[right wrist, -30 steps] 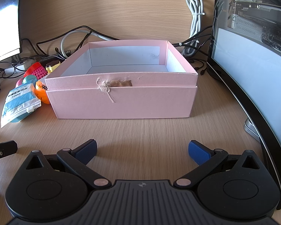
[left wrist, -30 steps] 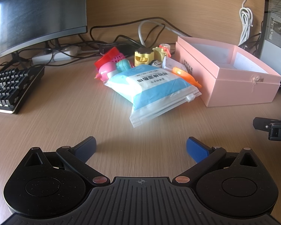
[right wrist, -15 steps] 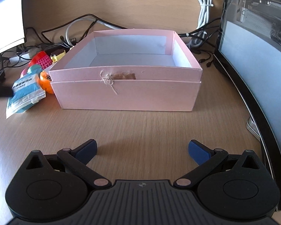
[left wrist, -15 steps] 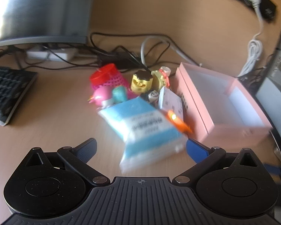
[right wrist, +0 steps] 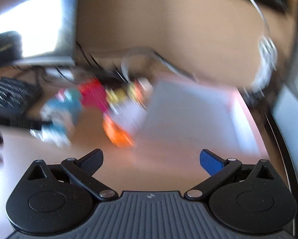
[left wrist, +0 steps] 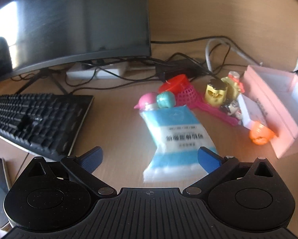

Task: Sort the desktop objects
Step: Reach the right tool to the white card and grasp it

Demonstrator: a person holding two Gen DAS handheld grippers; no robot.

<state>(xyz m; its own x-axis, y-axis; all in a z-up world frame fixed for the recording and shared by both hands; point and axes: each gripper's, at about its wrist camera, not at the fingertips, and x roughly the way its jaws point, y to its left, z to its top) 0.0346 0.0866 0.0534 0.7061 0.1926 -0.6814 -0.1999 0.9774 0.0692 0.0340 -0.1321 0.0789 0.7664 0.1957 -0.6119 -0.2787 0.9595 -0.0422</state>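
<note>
Crinkly blue-white pouch (left wrist: pixel 175 137) beside pink box (left wrist: pixel 276 107)

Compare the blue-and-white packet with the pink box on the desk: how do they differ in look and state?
The blue-and-white packet is soft, flat and sealed, with printed text; the pink box is rigid, tall-walled and open on top. The packet lies between the left gripper's open fingers; the box sits off to the right. Both rest on the wooden desk.

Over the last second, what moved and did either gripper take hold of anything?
Both grippers swung toward the toy pile. The left gripper now hangs open over the blue-and-white packet; the right gripper, open, turned left from the pink box, its view blurred. Nothing grasped; packet, toys and box lie as before.
</note>
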